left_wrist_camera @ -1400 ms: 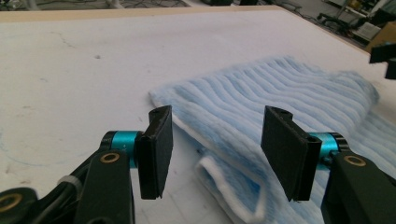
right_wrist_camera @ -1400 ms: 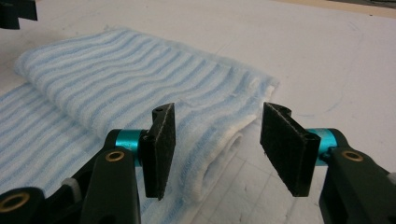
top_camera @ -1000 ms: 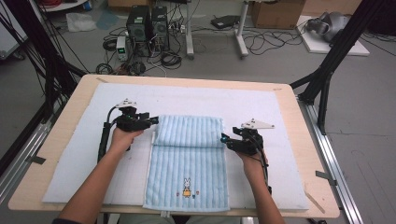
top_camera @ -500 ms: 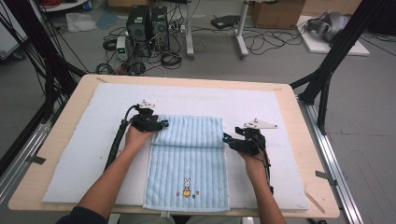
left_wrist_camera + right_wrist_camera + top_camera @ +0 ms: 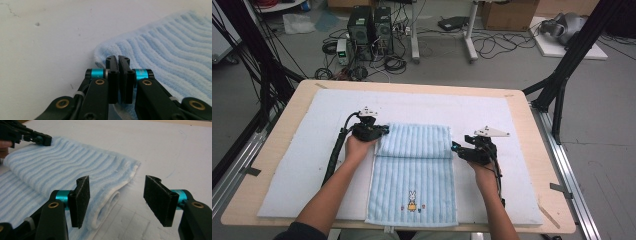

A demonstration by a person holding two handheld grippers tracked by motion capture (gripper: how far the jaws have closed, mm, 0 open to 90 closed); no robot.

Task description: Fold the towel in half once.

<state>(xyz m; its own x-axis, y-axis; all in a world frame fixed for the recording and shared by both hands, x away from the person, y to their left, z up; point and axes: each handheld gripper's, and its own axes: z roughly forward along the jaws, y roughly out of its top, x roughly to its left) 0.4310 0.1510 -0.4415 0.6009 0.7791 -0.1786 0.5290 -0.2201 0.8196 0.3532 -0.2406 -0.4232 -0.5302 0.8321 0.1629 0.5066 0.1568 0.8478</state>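
Observation:
A light blue striped towel (image 5: 412,170) with a small rabbit print lies on the white mat, its far part folded over towards me. My left gripper (image 5: 384,131) sits at the fold's far left corner. Its jaws have just been closing and now stand shut (image 5: 118,58), with the towel's corner (image 5: 170,50) pinched at their tips. My right gripper (image 5: 454,147) is at the fold's right edge. In the right gripper view it stands open (image 5: 117,195), with the towel's rolled edge (image 5: 62,162) lying between the jaws, untouched by the pads. The left gripper (image 5: 43,140) shows far off there.
The white mat (image 5: 512,125) covers most of the wooden table (image 5: 542,150). Black frame posts (image 5: 562,75) stand at both table sides. Beyond the far edge, computers and cables (image 5: 372,30) sit on the floor.
My left hand has moved right and slightly away, onto the towel's far left corner, and its jaws have shut there. The right hand has stayed put.

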